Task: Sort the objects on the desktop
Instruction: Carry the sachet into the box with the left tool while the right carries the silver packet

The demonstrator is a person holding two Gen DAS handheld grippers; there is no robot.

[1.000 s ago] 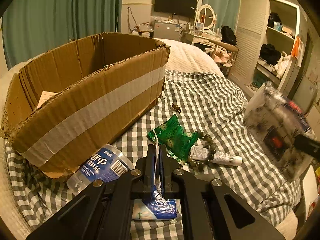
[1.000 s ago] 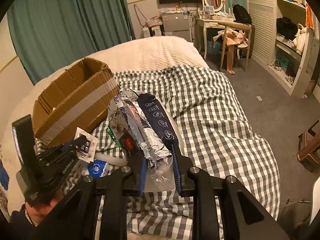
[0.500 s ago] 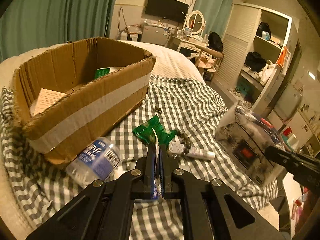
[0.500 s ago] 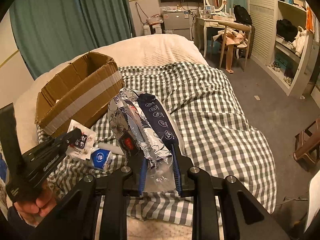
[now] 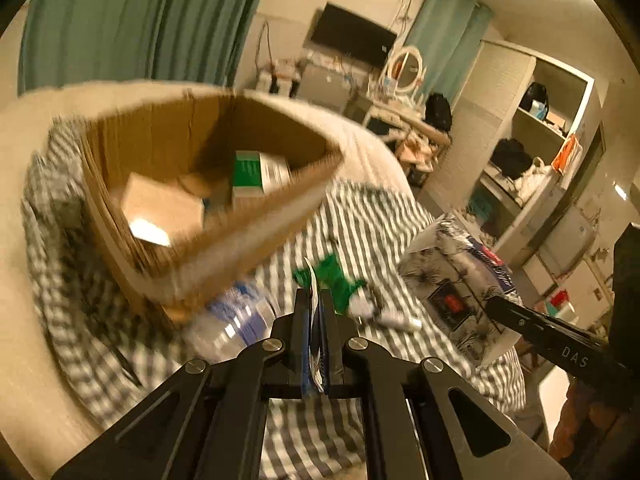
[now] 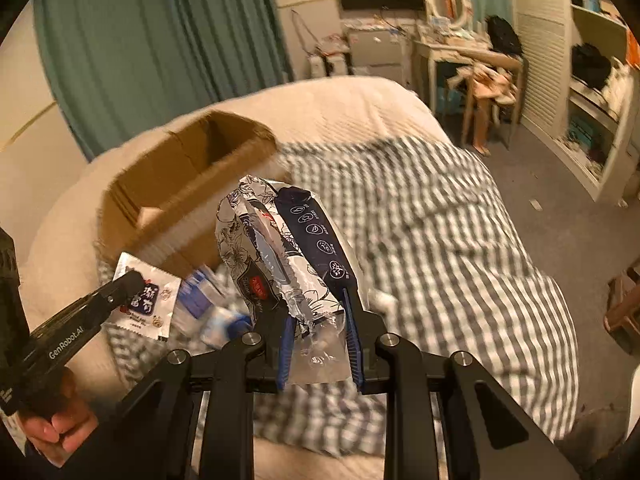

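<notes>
Pinching a thin white sachet (image 5: 315, 320) edge-on between nearly closed fingers, the left gripper (image 5: 316, 312) holds it upright above the checked bedspread (image 5: 360, 216); the right wrist view shows its flat face (image 6: 146, 300) printed in dark blue. The right gripper (image 6: 316, 320) clamps the clear end of a floral-printed, navy-sided pack (image 6: 280, 248), its long axis running away from the fingers and tilting up. Below lie a blurred water bottle (image 5: 232, 320), a green wrapper (image 5: 332, 280) and a small tube (image 5: 394, 322). Beyond, an open cardboard box (image 5: 224, 256) holds a green-and-white carton (image 5: 256, 172).
</notes>
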